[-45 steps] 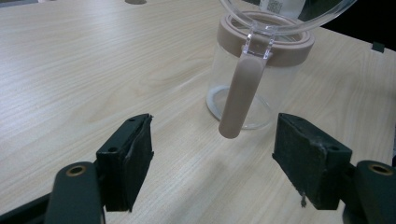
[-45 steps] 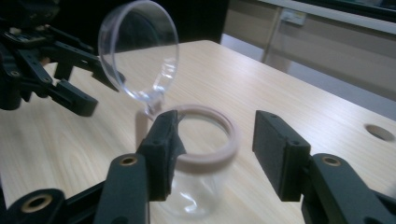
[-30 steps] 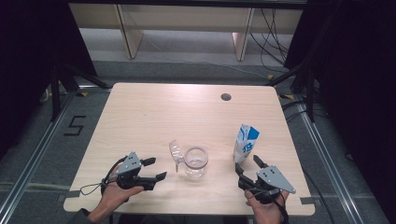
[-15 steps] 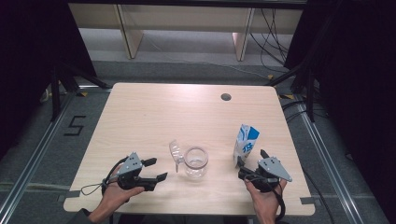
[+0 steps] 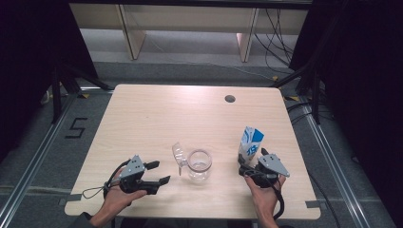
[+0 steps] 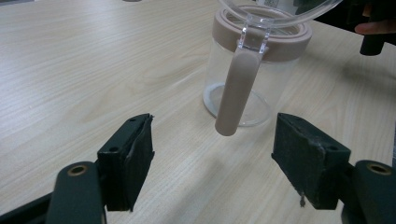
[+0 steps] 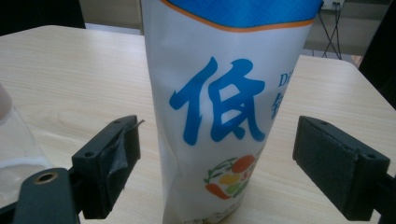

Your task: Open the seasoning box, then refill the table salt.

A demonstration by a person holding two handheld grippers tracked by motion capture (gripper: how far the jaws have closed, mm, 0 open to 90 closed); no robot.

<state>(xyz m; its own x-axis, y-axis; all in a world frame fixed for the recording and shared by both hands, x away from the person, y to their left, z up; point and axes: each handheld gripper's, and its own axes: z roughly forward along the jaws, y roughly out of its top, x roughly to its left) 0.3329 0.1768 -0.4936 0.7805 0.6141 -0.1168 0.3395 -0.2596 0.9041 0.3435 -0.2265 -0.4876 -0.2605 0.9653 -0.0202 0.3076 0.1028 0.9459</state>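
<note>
Black grippers (image 5: 153,173) with grey triangular plates, trailing black cables.

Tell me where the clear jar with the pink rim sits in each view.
High view: the jar stands near the table's front edge, about mid-width, between the two claws.
Left gripper view: the jar is upper centre, beyond the open jaws, handle toward the camera.
Right gripper view: a sliver of the jar at the left edge.
Shared landmark: the light wooden table.

Clear glossy jar (image 6: 243,79), matt wood-grain table (image 5: 157,123).
</note>
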